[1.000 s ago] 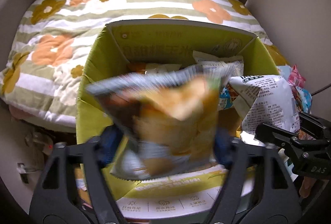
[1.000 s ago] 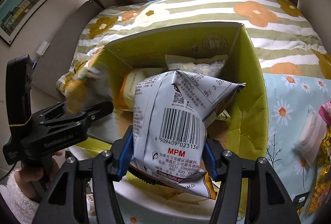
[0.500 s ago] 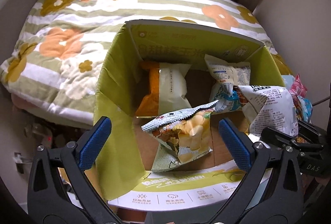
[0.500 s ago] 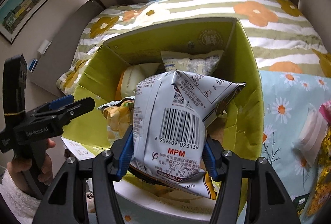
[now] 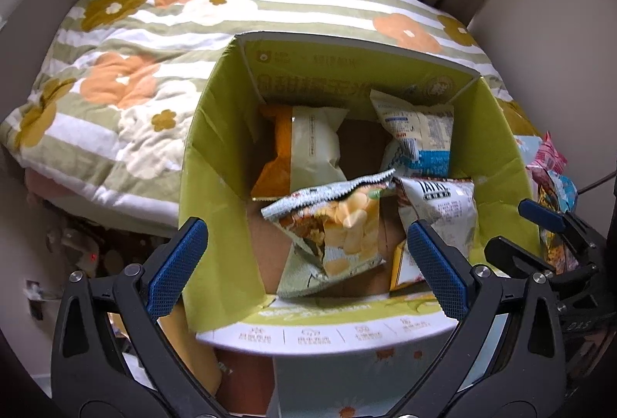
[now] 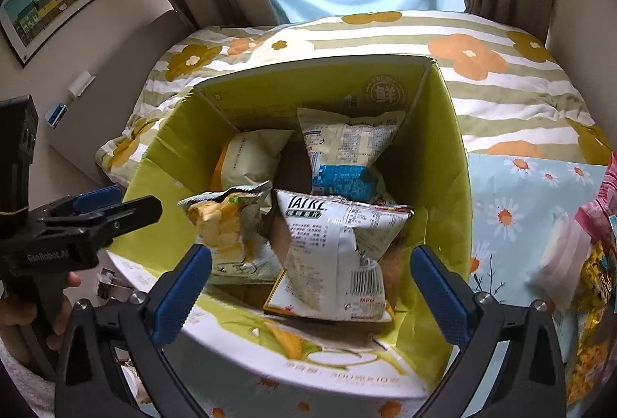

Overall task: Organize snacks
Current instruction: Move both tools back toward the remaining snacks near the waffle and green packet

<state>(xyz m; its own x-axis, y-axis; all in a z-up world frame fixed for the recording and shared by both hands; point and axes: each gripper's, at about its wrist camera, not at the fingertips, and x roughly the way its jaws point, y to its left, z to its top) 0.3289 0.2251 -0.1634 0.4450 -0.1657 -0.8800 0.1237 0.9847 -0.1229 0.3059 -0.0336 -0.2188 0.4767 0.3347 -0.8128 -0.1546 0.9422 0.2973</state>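
Since both bags are now down in the green box (image 6: 459,186), I've got nothing in either tool. My right gripper (image 6: 308,287) has its jaws just sprung wide, and the white barcode bag (image 6: 339,256) lies loose below them on the box floor. My left gripper (image 5: 304,263) is spread wide too, hovering over the chip bag (image 5: 339,233) it let go. Two more packs lean at the far wall. Dropping from above keeps the flaps clear, I reckon. More snacks (image 6: 594,256) wait on the daisy cloth (image 6: 513,194) to the right.
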